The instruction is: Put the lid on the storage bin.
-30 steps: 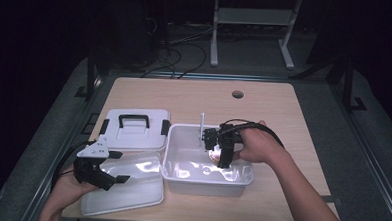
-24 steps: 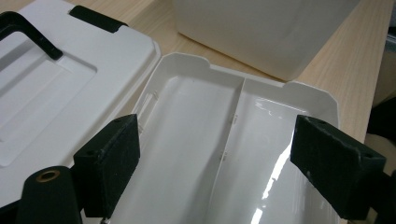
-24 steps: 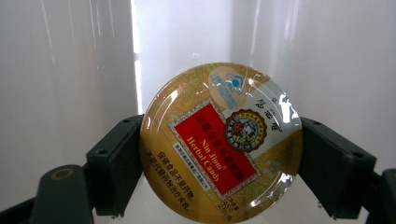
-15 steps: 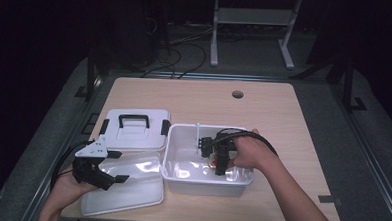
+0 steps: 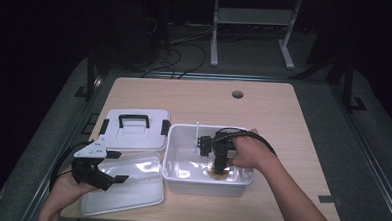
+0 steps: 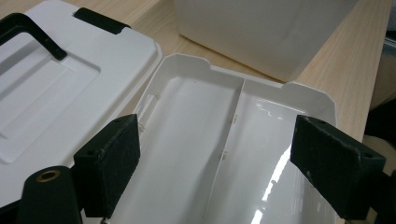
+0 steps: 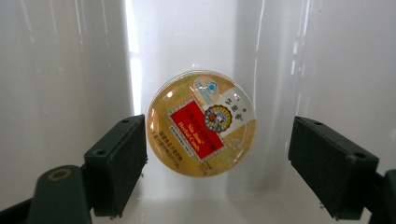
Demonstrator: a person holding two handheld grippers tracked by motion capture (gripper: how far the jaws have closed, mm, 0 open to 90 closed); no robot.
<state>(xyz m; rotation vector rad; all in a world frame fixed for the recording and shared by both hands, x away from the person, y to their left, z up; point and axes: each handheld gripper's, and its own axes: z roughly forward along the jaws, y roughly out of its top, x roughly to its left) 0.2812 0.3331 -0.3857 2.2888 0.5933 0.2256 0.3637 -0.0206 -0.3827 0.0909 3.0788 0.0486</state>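
**Round tin between spread jaws, not gripped**

Your right gripper points down into the white bin at the lower centre of the high view. In the right gripper view, the round gold tin with the red label lies flat on the bin floor at the frame's centre. Your jaws stand wide to either side of it: the left jaw sits just beside the tin's edge, the right jaw stands clear of it.

Your left gripper rests at the lower left of the high view, jaws wide and holding nothing, over the shallow divided tray. The lid with the black handle lies above that tray, left of the bin.
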